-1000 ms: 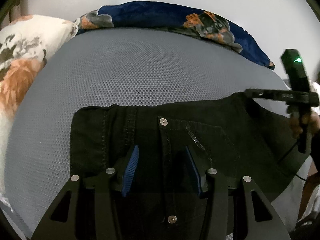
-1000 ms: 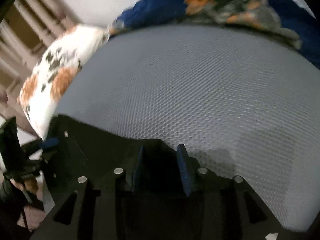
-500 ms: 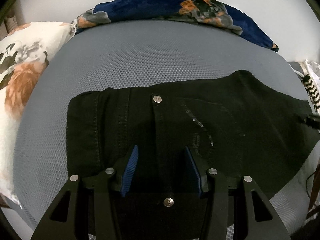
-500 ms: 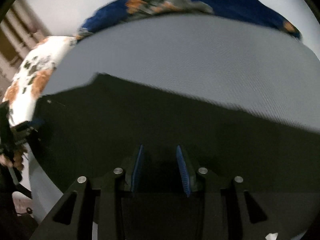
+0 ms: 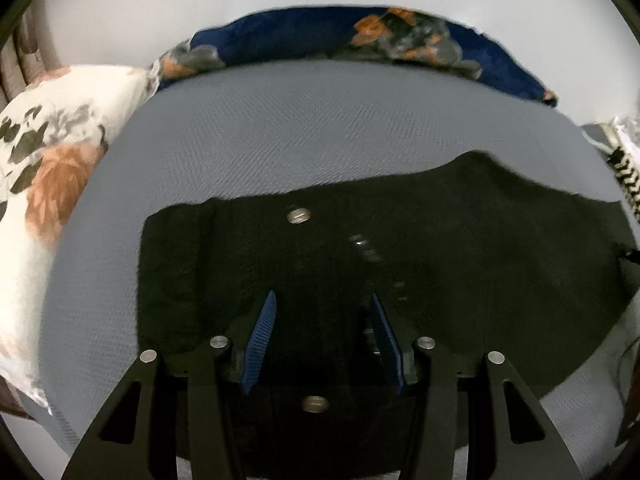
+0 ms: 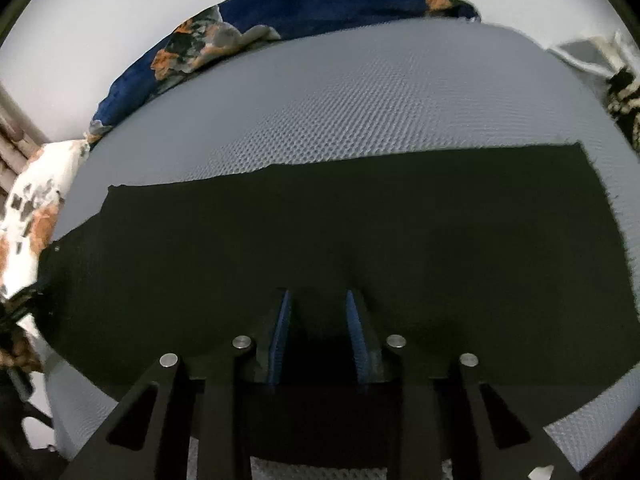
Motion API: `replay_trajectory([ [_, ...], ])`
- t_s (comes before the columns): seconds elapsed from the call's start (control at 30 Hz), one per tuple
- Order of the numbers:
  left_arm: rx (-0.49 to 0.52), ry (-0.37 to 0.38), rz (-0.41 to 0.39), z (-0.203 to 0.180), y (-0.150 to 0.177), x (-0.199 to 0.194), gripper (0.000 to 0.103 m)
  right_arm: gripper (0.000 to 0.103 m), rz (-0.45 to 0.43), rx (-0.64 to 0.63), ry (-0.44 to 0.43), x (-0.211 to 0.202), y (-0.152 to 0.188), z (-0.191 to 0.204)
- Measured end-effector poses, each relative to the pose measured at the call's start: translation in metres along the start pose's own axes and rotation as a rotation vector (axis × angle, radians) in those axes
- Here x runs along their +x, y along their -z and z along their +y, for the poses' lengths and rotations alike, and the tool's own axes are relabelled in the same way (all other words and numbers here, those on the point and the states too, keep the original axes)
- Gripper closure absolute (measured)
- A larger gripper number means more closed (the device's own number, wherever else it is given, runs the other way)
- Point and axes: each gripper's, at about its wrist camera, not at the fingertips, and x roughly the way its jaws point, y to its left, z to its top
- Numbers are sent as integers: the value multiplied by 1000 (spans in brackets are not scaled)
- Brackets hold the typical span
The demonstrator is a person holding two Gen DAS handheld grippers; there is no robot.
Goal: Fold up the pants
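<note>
While the black denim pants [image 5: 400,280] lie flat on the grey mesh mattress [image 5: 320,128], the left gripper [image 5: 322,336] and right gripper [image 6: 316,332] hover spread above them.

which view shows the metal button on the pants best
The left wrist view: the waistband button sits bright against the black pants, beyond the open left tool. The right wrist view shows only plain dark cloth ahead of the right tool, no button.
</note>
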Motion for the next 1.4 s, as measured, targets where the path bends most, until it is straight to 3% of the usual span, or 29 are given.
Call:
replay_trajectory([
  [0.17,17,76,-40,-42,0,-16,49,73,-11,-42,48,-7,1,-4],
  [0.33,136,151,-36,-99,-3,-10,46,71,-13,-14,141,-10,7,-38],
  [0.47,190,164,20,-124,1,13,46,74,-26,27,194,-15,7,-77],
  [0.5,196,158,33,-126,3,18,46,74,-22,26,254,-17,5,-87],
  [0.6,199,106,74,-124,7,35,46,57,-16,49,299,-20,0,-114],
  [0.7,248,51,39,-124,8,39,42,56,-28,101,236,-27,-4,-137],
  [0.8,219,59,55,-121,6,38,42,56,-46,145,151,-37,-8,-157],
  [1.0,155,144,33,-130,-7,28,42,56,-62,241,16,-55,-9,-204],
  [1.23,137,297,34,-177,-27,30,42,58,-3,379,-149,-51,-4,-256],
  [1.4,170,336,53,-214,-36,40,42,64,18,408,-192,-45,3,-272],
])
